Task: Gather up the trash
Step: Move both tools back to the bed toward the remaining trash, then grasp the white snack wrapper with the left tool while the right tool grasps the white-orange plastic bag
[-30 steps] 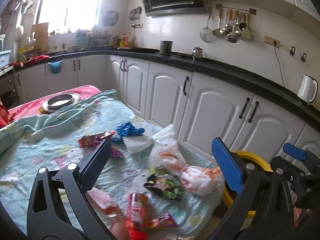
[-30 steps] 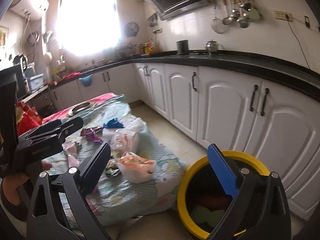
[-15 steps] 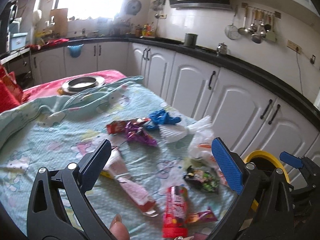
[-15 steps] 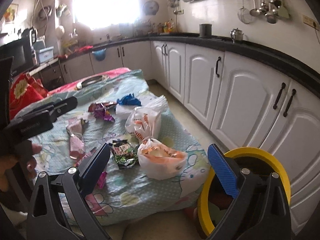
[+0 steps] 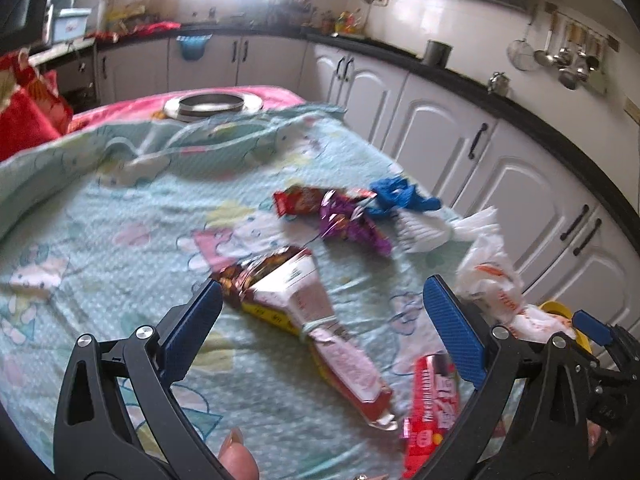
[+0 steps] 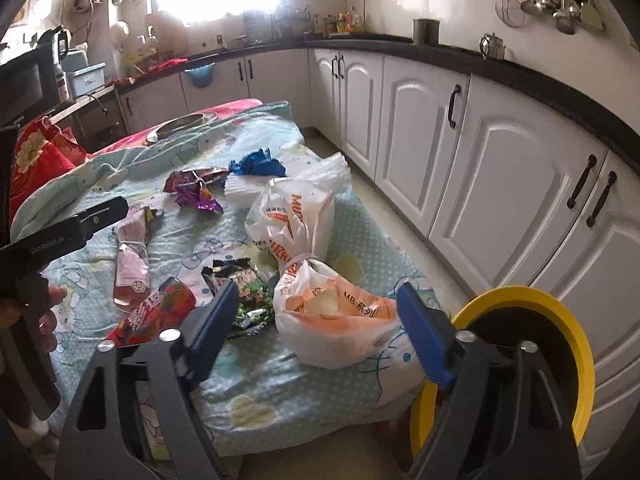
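Closing right gripper [image 6: 316, 328] frames knotted white-and-orange plastic bag [image 6: 332, 320] at near right edge of cloth-covered table [image 6: 256, 396], pads not yet touching. Bag looks light, soft, crinkly, slippery; best pinched at knot. Left gripper [image 5: 320, 324] gapes empty over long pink snack packet [image 5: 320, 320]. Yellow-rimmed bin [image 6: 560, 320] waits right.

Trash scattered on the tablecloth: knotted white-orange plastic bag [image 6: 336, 320] slumped at the near edge, second bag [image 6: 292, 216] upright behind it. Pink wrapper [image 5: 316, 320] flat, red packet [image 5: 430, 404] beside it, green-black packet [image 6: 248, 292] against the knotted bag. Purple wrapper [image 5: 352, 228], blue crumple [image 5: 400, 200] farther back. Yellow-rimmed bin [image 6: 560, 344] on the floor past the edge.
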### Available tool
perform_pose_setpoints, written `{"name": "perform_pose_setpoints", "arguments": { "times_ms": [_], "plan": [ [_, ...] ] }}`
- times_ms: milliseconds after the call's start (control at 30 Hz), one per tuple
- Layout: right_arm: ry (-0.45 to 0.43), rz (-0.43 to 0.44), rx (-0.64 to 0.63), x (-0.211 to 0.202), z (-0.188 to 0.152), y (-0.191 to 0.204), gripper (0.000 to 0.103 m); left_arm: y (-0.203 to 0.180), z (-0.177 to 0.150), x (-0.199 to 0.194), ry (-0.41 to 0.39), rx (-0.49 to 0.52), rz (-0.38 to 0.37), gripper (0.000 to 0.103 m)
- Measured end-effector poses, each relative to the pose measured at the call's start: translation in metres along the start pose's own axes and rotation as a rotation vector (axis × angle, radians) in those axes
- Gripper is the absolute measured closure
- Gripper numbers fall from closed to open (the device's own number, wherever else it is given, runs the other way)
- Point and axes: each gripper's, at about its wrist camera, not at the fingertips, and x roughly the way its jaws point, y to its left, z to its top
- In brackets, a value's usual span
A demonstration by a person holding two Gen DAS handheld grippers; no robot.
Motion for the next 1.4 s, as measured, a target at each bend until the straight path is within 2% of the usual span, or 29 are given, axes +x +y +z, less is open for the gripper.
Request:
{"name": "perform_pose_setpoints", "arguments": {
  "times_ms": [100, 300, 400, 467, 500, 633, 700, 767, 833, 1100, 1400],
  "plan": [
    [0.014, 0.005, 0.009, 0.004, -0.003, -0.002, 0.045, 0.006, -0.004, 0.008, 0.027, -0.024, -0.002, 0.011],
    [0.024, 0.030, 0.008, 0.002, -0.007, -0.005, 0.061, 0.014, -0.009, 0.017, 0.052, -0.071, -0.015, 0.012],
    [0.033, 0.050, -0.002, 0.001, -0.009, -0.003, 0.070, 0.012, -0.011, 0.021, 0.070, -0.076, -0.019, 0.022],
    [0.038, 0.054, -0.021, 0.000, -0.012, 0.000, 0.072, 0.011, -0.013, 0.023, 0.082, -0.075, -0.019, 0.031],
    [0.039, 0.062, -0.027, -0.001, -0.013, 0.002, 0.079, 0.010, -0.014, 0.025, 0.091, -0.070, -0.017, 0.034],
    [0.040, 0.061, -0.035, -0.002, -0.020, 0.006, 0.082, 0.009, -0.019, 0.031, 0.121, -0.067, -0.026, 0.054],
    [0.037, 0.062, -0.023, -0.004, -0.021, 0.006, 0.086, 0.012, -0.020, 0.032, 0.125, -0.071, -0.028, 0.059],
    [0.034, 0.066, -0.015, -0.005, -0.022, 0.006, 0.089, 0.012, -0.019, 0.032, 0.126, -0.070, -0.036, 0.074],
    [0.032, 0.066, -0.014, -0.006, -0.022, 0.006, 0.089, 0.012, -0.019, 0.031, 0.125, -0.063, -0.047, 0.079],
    [-0.006, 0.061, 0.006, -0.018, -0.022, 0.001, 0.093, 0.013, -0.019, 0.023, 0.108, -0.044, -0.073, 0.081],
    [-0.058, 0.071, 0.010, -0.040, -0.019, -0.001, 0.094, 0.001, -0.003, -0.016, -0.014, 0.007, -0.097, 0.081]
  ]
}}
